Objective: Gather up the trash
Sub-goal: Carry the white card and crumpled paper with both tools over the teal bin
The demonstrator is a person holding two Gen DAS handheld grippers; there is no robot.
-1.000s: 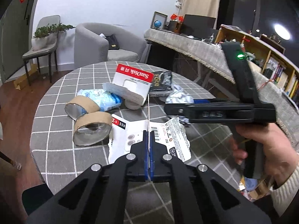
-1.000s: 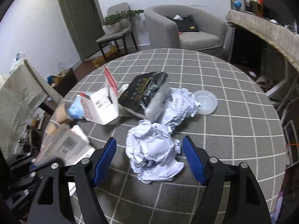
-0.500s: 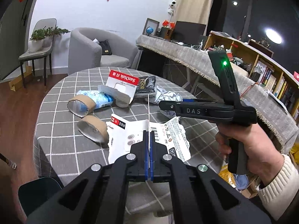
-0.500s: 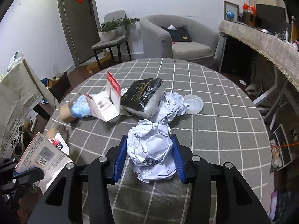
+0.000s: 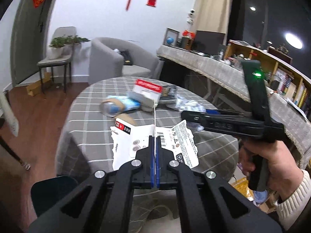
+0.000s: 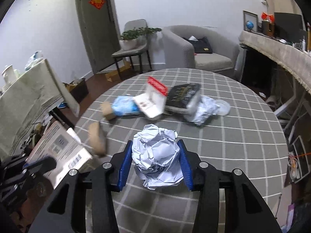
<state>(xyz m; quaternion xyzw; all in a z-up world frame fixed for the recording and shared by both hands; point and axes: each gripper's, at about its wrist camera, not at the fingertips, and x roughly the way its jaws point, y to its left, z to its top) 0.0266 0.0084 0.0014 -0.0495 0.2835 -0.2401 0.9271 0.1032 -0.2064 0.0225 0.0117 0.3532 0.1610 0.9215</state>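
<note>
The crumpled paper ball [image 6: 157, 155] sits between the blue pads [image 6: 124, 165] of the right gripper [image 6: 155, 165]. A second ago those jaws stood wide on either side of it; they have since narrowed, and both pads now press into the paper. The ball appears lifted clear of the checked table [image 6: 243, 139], over its near edge.

The left gripper [image 5: 155, 155] is closed tight on a torn white packaging card [image 5: 134, 139], clamped edge-on between its pads. The card is held off the table, in front of the near edge. This grip is unchanged over the last second.

Both views now show the table smaller and further off than before. Judgement: both hands are drawing back from the table with their loads, so two pieces are secured and the carry to a bin is in hand. No bin is visible in either view.

Remaining on the table, grouped toward the middle and far side:
- a red-topped white carton [image 6: 153, 99]
- a black packet [image 6: 183, 97]
- a blue wrapper [image 6: 125, 107]
- cardboard tubes [image 6: 97, 139], towards the left edge
- a second paper ball [image 6: 204, 110]
- a clear round lid [image 6: 222, 104]

Judgement: the task is at an early stage; several further trips are required.
</note>
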